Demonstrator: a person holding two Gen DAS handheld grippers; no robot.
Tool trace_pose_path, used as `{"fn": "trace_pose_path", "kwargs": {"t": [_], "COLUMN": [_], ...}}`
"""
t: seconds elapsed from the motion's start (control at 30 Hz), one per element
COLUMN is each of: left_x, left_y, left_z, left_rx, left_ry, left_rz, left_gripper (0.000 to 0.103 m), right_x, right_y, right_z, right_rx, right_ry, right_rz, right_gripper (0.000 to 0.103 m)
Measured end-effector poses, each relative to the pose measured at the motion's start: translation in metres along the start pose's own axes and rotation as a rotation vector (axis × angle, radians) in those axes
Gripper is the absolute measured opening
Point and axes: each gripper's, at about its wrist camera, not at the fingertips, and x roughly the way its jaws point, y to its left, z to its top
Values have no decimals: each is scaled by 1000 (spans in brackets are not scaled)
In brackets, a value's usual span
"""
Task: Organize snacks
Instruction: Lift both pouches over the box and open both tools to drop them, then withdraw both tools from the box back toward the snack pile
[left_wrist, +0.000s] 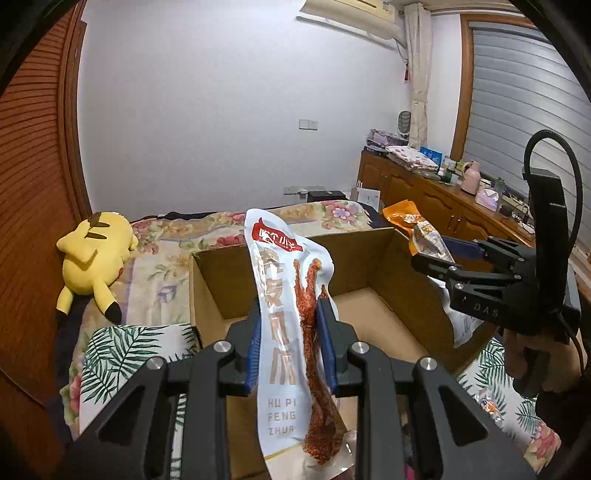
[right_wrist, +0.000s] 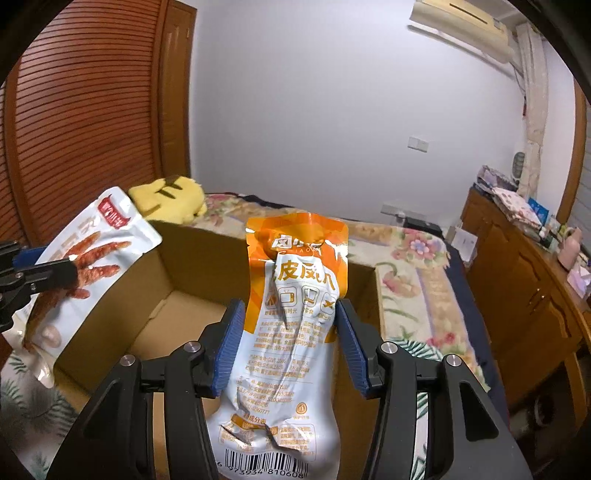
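Above the empty cardboard box (left_wrist: 373, 306), each hand-held gripper, left (left_wrist: 290, 325) and right (right_wrist: 290, 332), pinches one snack packet, neither dropped yet.

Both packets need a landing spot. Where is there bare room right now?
The cardboard box floor is bare brown between its walls: the widest free patch. The floral bed between box and yellow plush is also free. The dresser top is crowded.

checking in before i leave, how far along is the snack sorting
Done: nothing visible in the cardboard box. In hand: left gripper clamps a white chicken-feet pack, right gripper an orange-and-white pack, both above it. Left: dropping both in.
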Motion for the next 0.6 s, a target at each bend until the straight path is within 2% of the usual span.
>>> {"fn": "trace_pose_path", "kwargs": {"t": [0.2,0.37,0.43,0.6], "left_x": [17,23,23,8], "left_y": [-2,-5,-8,-15], "left_z": [-5,-9,-14,-24], "left_rx": [18,31,45,61], "left_ry": [17,31,37,22], "left_rz": [9,6,11,3], "left_gripper": [25,31,32,37], "right_x": [12,21,18,3], "right_y": [-2,3,5,3], "right_z": [-3,-15,-17,-23], "right_rx": [14,4,-6,22], "right_ry": [39,79,71,62], "right_rz": [24,40,38,63], "right_gripper": [53,54,61,63]}}
